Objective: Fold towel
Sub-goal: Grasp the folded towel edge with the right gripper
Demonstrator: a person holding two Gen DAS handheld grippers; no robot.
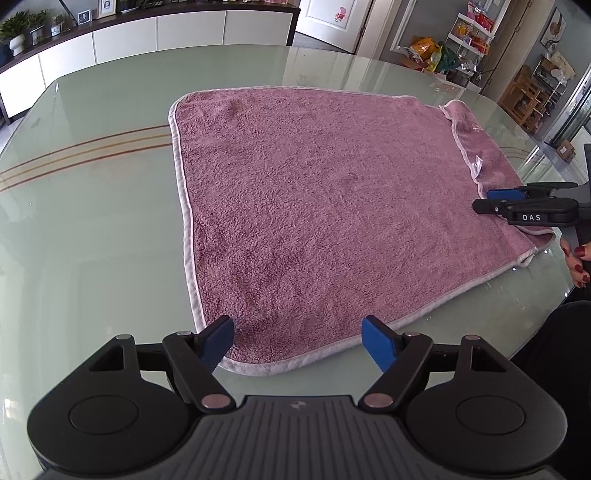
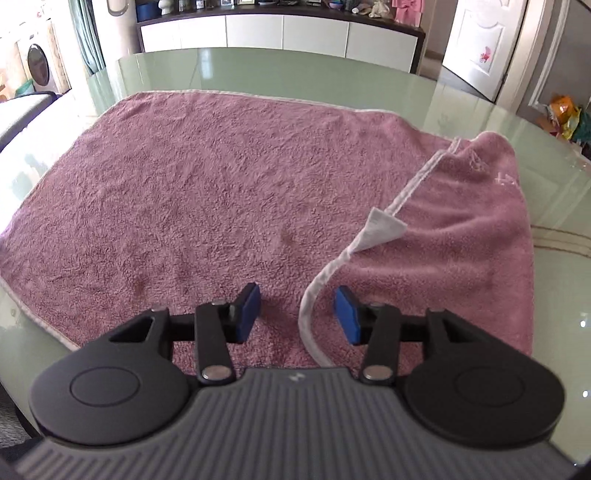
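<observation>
Towel: a pink terry towel with pale piping lies spread on the glass table, mostly flat — its right side is turned over onto itself in a loose flap.
Flap: the folded-over strip runs along the towel's right edge; its white hem curves across the pile, and a small white label sticks up from that hem.
Left gripper: the left gripper sits low at the towel's near corner, jaws spread wide with nothing between them; its blue pads stand over the corner, and whether they touch the cloth I cannot tell.
Right gripper: the right gripper is over the near end of the flap, jaws parted, straddling the white hem without clamping it. From the left wrist view it comes in from the right over the towel's right edge.
Hand: a hand with red-painted nails shows at the right frame edge, behind the right gripper.
Table: green-tinted glass, shiny, with brown stripes curving under the towel's left side; bare apart from the towel.
Around: a long white cabinet with potted plants and picture frames on top stands past the far edge; a white door and a shelf rack packed with bright packets are to the right — all well apart from the towel.
In the way: only the loose flap and its raised label.
</observation>
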